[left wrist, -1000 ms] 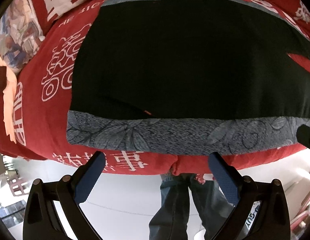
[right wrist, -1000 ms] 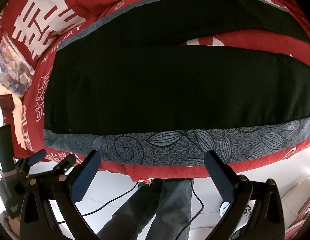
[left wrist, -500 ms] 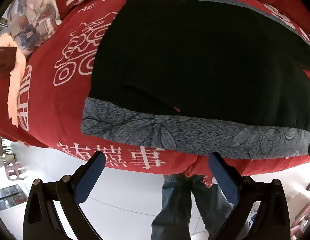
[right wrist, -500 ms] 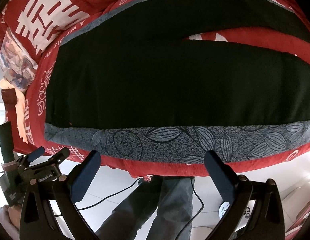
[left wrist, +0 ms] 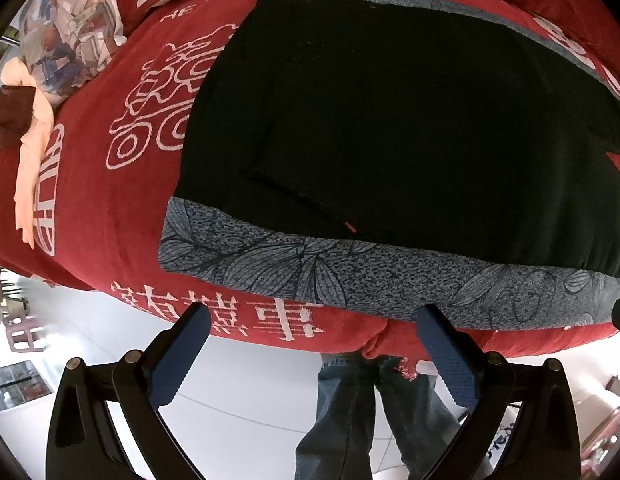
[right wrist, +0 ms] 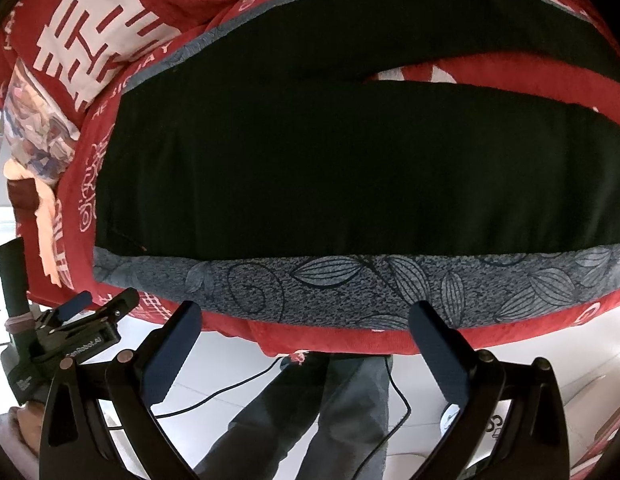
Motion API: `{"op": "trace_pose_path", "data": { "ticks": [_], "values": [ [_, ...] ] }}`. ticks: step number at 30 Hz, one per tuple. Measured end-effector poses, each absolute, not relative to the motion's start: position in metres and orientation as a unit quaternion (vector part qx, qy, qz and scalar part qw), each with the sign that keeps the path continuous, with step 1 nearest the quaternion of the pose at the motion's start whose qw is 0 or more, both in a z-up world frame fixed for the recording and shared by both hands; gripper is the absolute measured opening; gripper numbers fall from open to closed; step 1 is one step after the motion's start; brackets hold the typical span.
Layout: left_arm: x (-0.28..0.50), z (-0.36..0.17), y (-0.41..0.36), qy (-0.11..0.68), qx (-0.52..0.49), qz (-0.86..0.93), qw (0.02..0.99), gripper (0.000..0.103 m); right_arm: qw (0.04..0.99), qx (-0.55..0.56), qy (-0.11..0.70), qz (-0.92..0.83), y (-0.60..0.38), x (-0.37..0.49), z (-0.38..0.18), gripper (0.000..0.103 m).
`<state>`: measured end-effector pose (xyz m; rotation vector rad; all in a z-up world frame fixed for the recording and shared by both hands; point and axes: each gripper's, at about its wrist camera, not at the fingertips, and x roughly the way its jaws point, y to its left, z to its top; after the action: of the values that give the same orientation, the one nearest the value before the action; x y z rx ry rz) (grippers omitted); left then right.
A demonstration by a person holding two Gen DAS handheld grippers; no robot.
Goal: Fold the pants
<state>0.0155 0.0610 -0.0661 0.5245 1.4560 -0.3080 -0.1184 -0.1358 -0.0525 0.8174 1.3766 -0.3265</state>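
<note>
The black pants [left wrist: 390,120] lay flat on a red blanket [left wrist: 122,208] printed with white characters, filling the centre and upper right of the left wrist frame. A grey leaf-patterned band [left wrist: 350,276] ran along their lower edge, just above the fingertips. In the right wrist frame the pants [right wrist: 350,184] spread across the middle, and a strip of red blanket [right wrist: 510,80] showed between the two legs toward the upper right, with the same grey band [right wrist: 350,288] below.

Compared with the picture from one second before, the pants in the left wrist frame had shifted rightward, exposing more of the white scroll print [left wrist: 158,120] on the blanket at centre left. The right wrist frame had changed little, the garment sitting slightly lower and to the right.

The left gripper [left wrist: 310,348] was spread wide, gripping nothing, its blue pads [left wrist: 178,356] hanging over the blanket's near edge and the white floor [left wrist: 238,408]. The right gripper [right wrist: 306,344] was likewise spread wide and empty. The left gripper also appeared at the lower left of the right wrist frame [right wrist: 94,308].

At the upper left of both frames lay a patterned pillow [left wrist: 66,28] and a peach cloth [left wrist: 30,152]. The person's jeans [left wrist: 350,420] stood below the blanket edge, and a black cable [right wrist: 230,388] trailed across the floor.
</note>
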Motion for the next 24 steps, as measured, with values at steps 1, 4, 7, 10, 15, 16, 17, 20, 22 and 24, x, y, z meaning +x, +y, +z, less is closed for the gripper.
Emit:
{"op": "trace_pose_path", "data": {
  "ticks": [1, 4, 7, 10, 15, 16, 17, 20, 22, 24],
  "values": [
    [0.016, -0.066, 0.061, 0.655, 0.236, -0.138, 0.704, 0.103, 0.684, 0.366, 0.614, -0.145, -0.137, -0.119, -0.053, 0.103],
    [0.016, -0.067, 0.060, 0.655, 0.236, -0.138, 0.705, 0.103, 0.684, 0.368, 0.613, -0.143, -0.138, -0.119, -0.053, 0.103],
    [0.016, -0.068, 0.058, 0.655, 0.238, -0.138, 0.704, 0.103, 0.685, 0.370, 0.611, -0.143, -0.141, -0.119, -0.053, 0.103],
    [0.016, -0.068, 0.058, 0.655, 0.239, -0.138, 0.704, 0.103, 0.686, 0.376, 0.607, -0.141, -0.143, -0.120, -0.053, 0.103],
    [0.017, -0.070, 0.056, 0.657, 0.237, -0.141, 0.701, 0.103, 0.685, 0.383, 0.605, -0.137, -0.143, -0.121, -0.055, 0.103],
    [0.017, -0.071, 0.056, 0.657, 0.237, -0.142, 0.701, 0.103, 0.684, 0.383, 0.605, -0.138, -0.143, -0.122, -0.056, 0.103],
    [0.017, -0.072, 0.055, 0.658, 0.237, -0.142, 0.701, 0.103, 0.684, 0.384, 0.605, -0.139, -0.143, -0.122, -0.056, 0.103],
    [0.017, -0.074, 0.054, 0.660, 0.237, -0.144, 0.698, 0.103, 0.682, 0.387, 0.604, -0.141, -0.143, -0.123, -0.058, 0.103],
    [0.017, -0.076, 0.053, 0.661, 0.237, -0.145, 0.697, 0.103, 0.681, 0.389, 0.604, -0.142, -0.144, -0.123, -0.059, 0.103],
    [0.018, -0.077, 0.054, 0.662, 0.236, -0.146, 0.696, 0.103, 0.680, 0.390, 0.604, -0.142, -0.144, -0.124, -0.060, 0.103]
  ]
}}
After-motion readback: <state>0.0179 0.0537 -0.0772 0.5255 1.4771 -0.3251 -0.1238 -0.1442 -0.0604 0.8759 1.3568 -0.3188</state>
